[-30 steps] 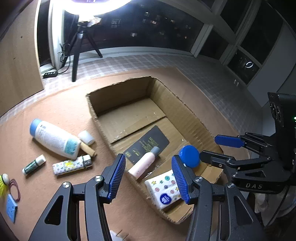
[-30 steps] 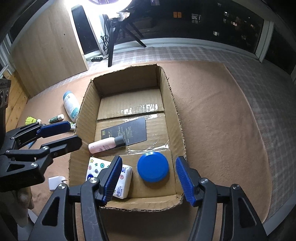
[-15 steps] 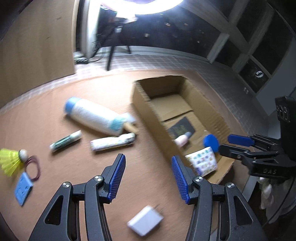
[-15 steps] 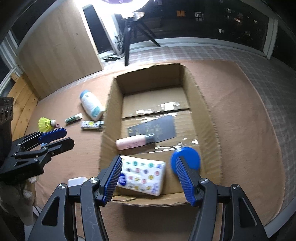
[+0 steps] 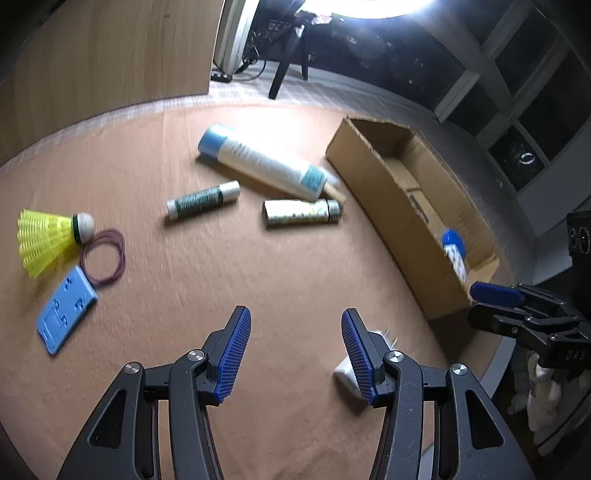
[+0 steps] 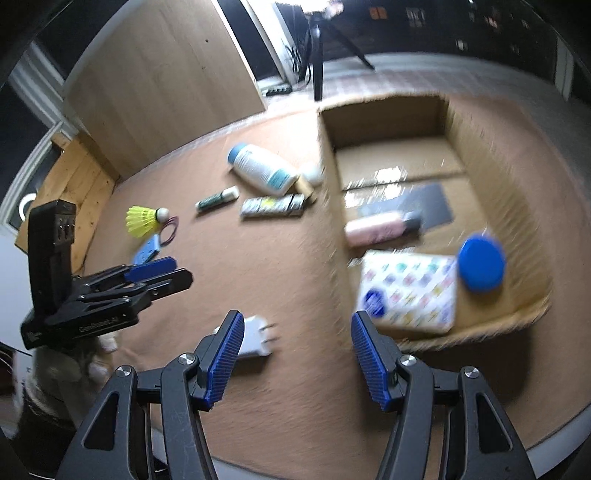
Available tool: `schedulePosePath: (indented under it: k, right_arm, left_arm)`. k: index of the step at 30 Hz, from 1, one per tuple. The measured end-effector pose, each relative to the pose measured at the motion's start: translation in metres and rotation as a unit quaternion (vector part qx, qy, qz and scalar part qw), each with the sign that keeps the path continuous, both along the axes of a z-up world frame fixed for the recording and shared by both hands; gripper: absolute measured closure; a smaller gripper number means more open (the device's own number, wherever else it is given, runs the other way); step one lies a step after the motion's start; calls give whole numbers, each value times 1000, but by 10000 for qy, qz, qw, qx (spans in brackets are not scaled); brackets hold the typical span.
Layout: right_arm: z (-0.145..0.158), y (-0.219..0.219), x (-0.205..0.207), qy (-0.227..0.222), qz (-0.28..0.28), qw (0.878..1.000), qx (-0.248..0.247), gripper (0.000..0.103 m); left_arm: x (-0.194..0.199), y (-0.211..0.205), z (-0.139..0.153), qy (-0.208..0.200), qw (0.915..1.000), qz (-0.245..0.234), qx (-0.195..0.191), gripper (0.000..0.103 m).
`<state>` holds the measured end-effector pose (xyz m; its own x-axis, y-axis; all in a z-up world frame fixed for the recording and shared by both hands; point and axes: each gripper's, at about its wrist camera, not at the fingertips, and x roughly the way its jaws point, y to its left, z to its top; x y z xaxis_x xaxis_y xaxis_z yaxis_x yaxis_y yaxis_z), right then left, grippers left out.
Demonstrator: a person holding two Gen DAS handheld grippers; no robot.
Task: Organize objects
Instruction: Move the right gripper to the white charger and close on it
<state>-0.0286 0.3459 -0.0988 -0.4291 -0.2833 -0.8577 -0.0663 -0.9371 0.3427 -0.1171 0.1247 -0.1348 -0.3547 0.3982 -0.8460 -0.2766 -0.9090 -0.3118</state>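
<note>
Home studio: ring light [image 5: 373, 5] (on tripod [image 6: 319, 48]), night windows [image 5: 517, 110].

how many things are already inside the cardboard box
4 in the cardboard box: black card mid-floor, pink bottle beside it, patterned pack at the near end, blue lid right. More may be hidden.

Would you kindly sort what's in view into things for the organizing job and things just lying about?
Job: cardboard box, lotion bottle, glue stick, shuttlecock, white charger.
Lying about: tripod, power strip, wooden panel.

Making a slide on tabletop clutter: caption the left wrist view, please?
Open left gripper over a brown mat strewn with a shuttlecock, bottle and tubes, beside a cardboard box.
</note>
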Motion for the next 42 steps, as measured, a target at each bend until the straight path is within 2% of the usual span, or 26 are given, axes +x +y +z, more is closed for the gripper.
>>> schedulePosePath:
  k: [3,6,10,14,18,22,25,30,35,42]
  right_arm:
    - [1,-8,10,140,-206,9995,189,46]
    - [4,-14,17,139,-233,9996,-37,47]
    - [8,-21,24,212,-269,9993,161,47]
    - [1,-27,29,35,-325,9995,-22,47]
    - [-10,-28,30,-155,-446,9987,-187,67]
    - [-20,-26,27,-287,-632,9965,-476,69]
    - [-27,-27,21,-368,-708,9947,-646,69]
    - [-39,-32,12,-543,-723,9924,-837,70]
    - [-46,-36,4,-664,-650,9929,-737,70]
    - [-49,-37,1,-766,-623,9930,-655,73]
  left_arm:
    - [7,1,-6,-60,9998,-211,-33,49]
    - [11,4,-9,-85,9992,-401,-14,49]
    - [16,13,-12,-119,9974,-716,38,49]
    - [22,24,-18,-162,9940,-1085,34,49]
    - [26,36,-23,-206,9904,-1368,-15,54]
    - [30,46,-26,-225,9865,-1620,7,59]
    - [32,51,-29,-239,9848,-1719,25,63]
    - [38,55,-30,-202,9830,-1827,33,64]
    - [45,59,-32,-220,9817,-1885,119,64]
    - [48,55,-29,-35,9842,-1769,-38,64]
